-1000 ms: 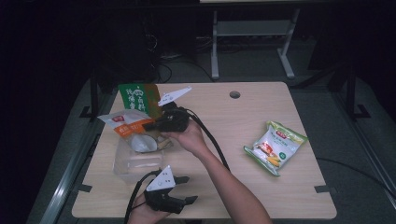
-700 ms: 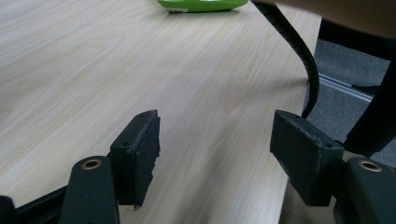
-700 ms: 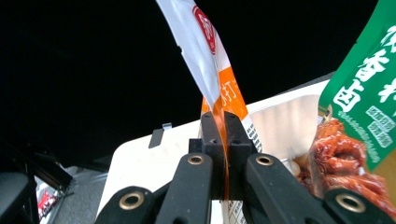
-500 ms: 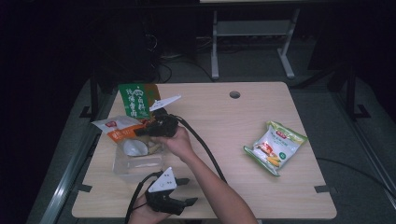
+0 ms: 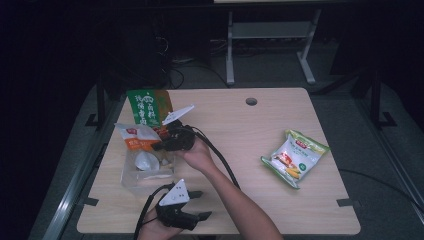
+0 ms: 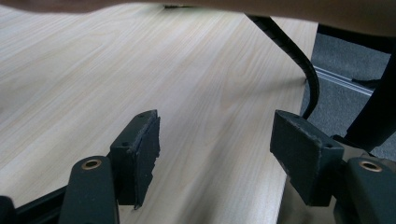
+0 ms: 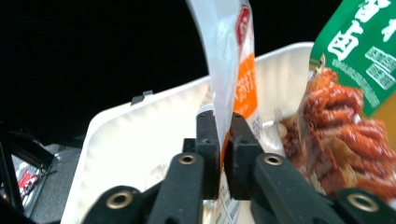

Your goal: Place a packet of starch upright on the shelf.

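A white and orange snack packet (image 5: 134, 136) hangs over a clear plastic container (image 5: 131, 179) at the table's left. My right gripper (image 5: 159, 146) is shut on the packet's edge. In the right gripper view the packet (image 7: 233, 56) is pinched between the two pads of that gripper (image 7: 223, 121), above the white container (image 7: 140, 135). Those jaws have just eased open a touch, with the packet still between them. My left gripper (image 5: 200, 205) rests at the table's front edge, open. Between its jaws (image 6: 215, 140) lies only bare tabletop.
A green bag (image 5: 145, 106) printed with sausages stands just behind the container and fills the right of the right gripper view (image 7: 359, 51). A yellow-green snack bag (image 5: 295, 157) lies at the table's right. A round cable hole (image 5: 251, 101) is near the far edge.
My right gripper has come down and slightly left with the packet, lowering it over the container. The left gripper has stayed put.
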### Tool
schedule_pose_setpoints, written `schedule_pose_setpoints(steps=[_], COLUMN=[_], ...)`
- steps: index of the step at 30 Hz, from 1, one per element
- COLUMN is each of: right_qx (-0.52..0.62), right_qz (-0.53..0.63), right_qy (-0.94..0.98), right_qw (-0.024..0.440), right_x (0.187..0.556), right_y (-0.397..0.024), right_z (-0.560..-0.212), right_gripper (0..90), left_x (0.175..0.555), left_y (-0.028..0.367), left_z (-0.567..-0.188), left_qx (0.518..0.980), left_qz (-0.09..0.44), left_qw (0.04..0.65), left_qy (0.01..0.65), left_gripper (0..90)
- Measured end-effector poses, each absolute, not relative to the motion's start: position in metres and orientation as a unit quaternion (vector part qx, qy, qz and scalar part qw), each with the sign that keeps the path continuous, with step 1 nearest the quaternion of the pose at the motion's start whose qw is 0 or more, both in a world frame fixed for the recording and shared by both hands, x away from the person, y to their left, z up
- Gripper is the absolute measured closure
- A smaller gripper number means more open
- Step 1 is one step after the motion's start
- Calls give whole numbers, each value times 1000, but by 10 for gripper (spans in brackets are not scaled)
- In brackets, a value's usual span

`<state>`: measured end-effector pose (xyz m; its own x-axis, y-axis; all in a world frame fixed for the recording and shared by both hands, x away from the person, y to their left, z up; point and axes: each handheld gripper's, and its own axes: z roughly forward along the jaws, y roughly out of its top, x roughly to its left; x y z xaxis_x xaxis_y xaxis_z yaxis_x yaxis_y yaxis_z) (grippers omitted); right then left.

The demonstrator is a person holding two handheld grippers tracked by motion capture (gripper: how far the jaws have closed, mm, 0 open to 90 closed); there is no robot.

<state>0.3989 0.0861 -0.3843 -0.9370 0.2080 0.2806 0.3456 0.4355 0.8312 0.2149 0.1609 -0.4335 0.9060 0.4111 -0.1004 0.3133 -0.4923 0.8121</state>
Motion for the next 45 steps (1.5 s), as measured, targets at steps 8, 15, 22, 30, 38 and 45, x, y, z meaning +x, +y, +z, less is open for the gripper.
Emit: schedule_pose_setpoints(steps=[8,15,22,30,38,45], right_qx=[-169,-176,-177,-174,-181,-186], right_qz=[-494,-495,-505,-509,-509,-507], right_qy=[-851,-848,-842,-839,-838,-839], right_qw=[65,68,74,83,78,72], right_x=[401,402,400,393,388,386], right_y=[80,73,55,32,12,-1], right_z=[-390,-388,-382,-379,-378,-378], right_gripper=[889,795,747,688,663,648], left_x=[216,217,218,220,221,222], left_y=[161,162,161,162,160,162], left_z=[-434,-434,-434,-434,-435,-434], left_qx=[862,861,862,861,861,860], left_qz=[54,55,55,56,57,57], left_qw=[457,457,456,454,453,454], left_qy=[215,215,217,224,222,226], left_gripper=[327,326,323,316,313,311])
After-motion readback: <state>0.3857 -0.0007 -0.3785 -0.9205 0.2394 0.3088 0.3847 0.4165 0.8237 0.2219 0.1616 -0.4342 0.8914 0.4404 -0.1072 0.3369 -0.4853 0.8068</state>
